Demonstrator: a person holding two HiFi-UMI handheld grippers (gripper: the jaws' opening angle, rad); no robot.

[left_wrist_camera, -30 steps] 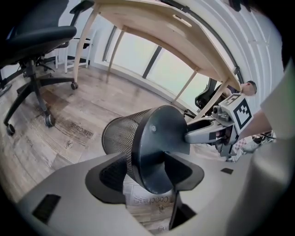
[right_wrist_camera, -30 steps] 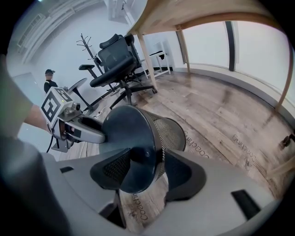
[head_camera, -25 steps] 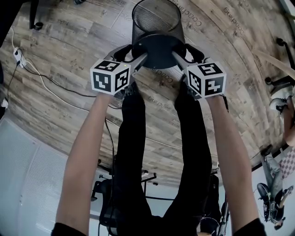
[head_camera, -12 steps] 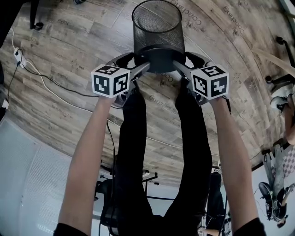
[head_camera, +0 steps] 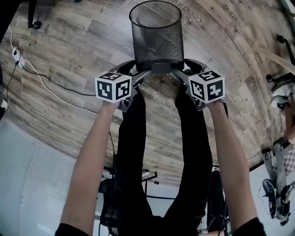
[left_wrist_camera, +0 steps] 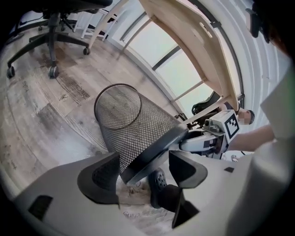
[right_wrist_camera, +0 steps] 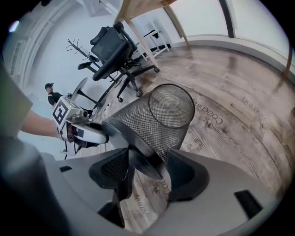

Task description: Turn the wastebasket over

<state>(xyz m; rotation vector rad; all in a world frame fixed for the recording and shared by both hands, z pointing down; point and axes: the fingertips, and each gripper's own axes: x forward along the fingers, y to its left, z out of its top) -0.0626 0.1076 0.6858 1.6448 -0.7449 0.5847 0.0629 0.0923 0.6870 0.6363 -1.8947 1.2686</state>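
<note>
Found the wastebasket straight ahead of both tongs, at twelve o'clock in the head view, tipped over above the wooden floor. Could not tell from these angles whether its wall rested on the boards or hung just clear of them. Traced its long axis from six to twelve, with the solid base at the near end, underside turned toward the tongs, and the open mouth at the far end, pointing away from the person. Placed the left tongs at about eight o'clock of the base and the right tongs at about four o'clock, both equally near. Caught both tongs just spreading wider and standing apart, the edge of the base disc between the jaws of each, with a gap beside the disc rather than a pinch. Spotted a dark shoe on the floor under the near edge of the base.

Judged the coming move to hinge on that layout of base near, mouth far and one pair of tongs on each side. Reckoned any further turning would want a fresh hold on the disc first.

Looked like a round tub of black wire mesh, a little wider at the mouth than at the base, see-through along the wall. Had a thin hoop round the mouth and a dark, smooth disc for a bottom. Appeared empty.
</note>
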